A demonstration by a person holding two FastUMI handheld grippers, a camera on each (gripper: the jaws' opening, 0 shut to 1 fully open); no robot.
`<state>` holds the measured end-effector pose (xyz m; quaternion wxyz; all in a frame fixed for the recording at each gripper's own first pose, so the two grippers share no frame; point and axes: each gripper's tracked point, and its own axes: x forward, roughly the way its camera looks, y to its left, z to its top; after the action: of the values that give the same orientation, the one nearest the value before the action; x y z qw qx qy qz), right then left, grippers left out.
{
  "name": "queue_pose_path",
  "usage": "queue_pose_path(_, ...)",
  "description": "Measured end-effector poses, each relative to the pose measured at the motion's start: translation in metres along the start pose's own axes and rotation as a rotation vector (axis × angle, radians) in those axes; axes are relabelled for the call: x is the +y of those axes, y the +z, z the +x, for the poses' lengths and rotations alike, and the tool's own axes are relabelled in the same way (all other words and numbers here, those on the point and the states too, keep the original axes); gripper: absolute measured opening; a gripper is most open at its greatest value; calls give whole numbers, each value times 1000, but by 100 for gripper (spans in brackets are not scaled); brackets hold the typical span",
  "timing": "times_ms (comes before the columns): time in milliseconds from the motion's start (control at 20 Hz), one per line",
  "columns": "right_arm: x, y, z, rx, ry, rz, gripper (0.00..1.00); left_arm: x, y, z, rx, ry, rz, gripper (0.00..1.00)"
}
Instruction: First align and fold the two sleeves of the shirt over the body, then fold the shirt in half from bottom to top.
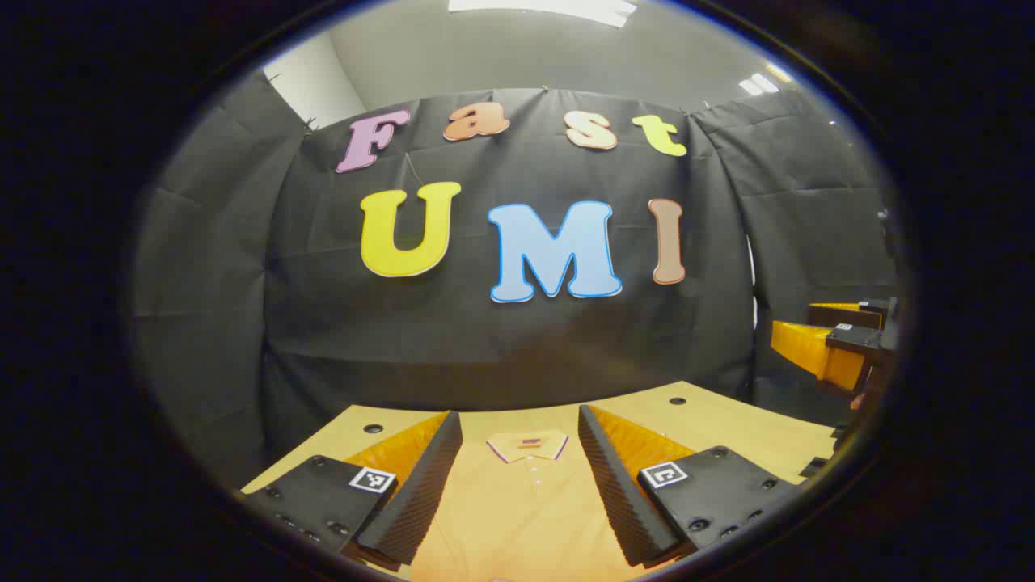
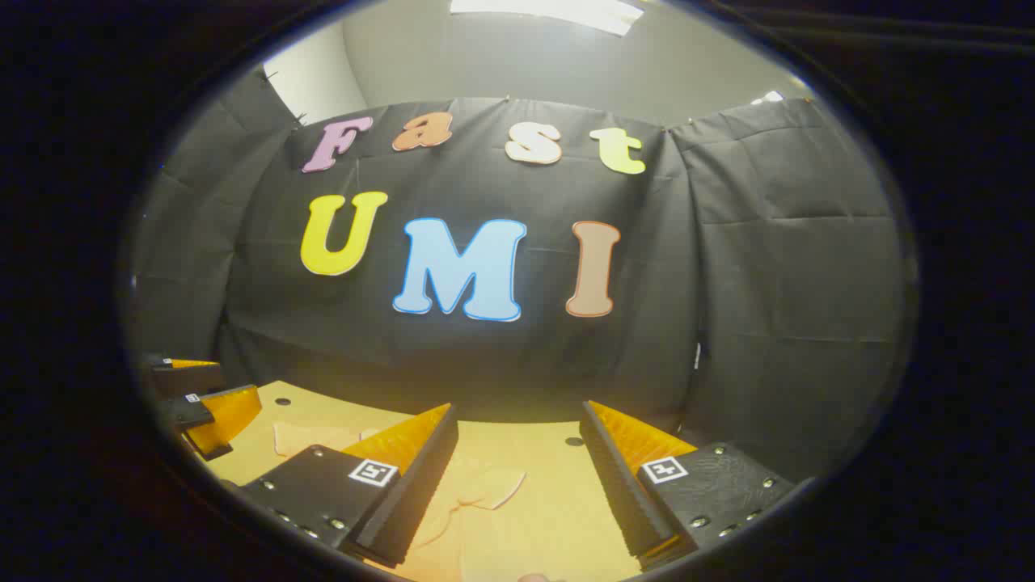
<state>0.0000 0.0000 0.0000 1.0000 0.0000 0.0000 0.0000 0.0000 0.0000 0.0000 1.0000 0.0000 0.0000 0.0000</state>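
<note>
A pale orange polo shirt (image 1: 517, 517) lies flat on the wooden table (image 1: 728, 420), collar (image 1: 527, 445) toward the back wall. My left gripper (image 1: 520, 440) hovers over the shirt's chest, open, nothing between its fingers. At the right edge of the left gripper view the right gripper (image 1: 833, 347) hangs in the air. In the right gripper view my right gripper (image 2: 517, 432) is open above a crumpled sleeve (image 2: 477, 493) of the shirt. The left gripper (image 2: 202, 404) shows at the left edge of that view, above the table.
The tabletop (image 2: 550, 485) has small round holes (image 1: 678, 401) near its back edge, and black cloth walls close in behind and on both sides. Another part of the shirt (image 2: 311, 436) lies left of my right gripper's fingers.
</note>
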Motion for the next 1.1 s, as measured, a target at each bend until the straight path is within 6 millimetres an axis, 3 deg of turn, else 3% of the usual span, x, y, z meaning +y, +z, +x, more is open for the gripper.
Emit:
queue_pose_path(450,31,-8,24,27,105,-12,94,37,22,14,-24,103,-47,94)
queue_pose_path(850,13,-37,57,107,12,-8,94,43,20,49,-8,72,-23,95)
queue_pose_path(1100,6,-68,91,197,-18,12,94,46,5,63,33,60,-20,94)
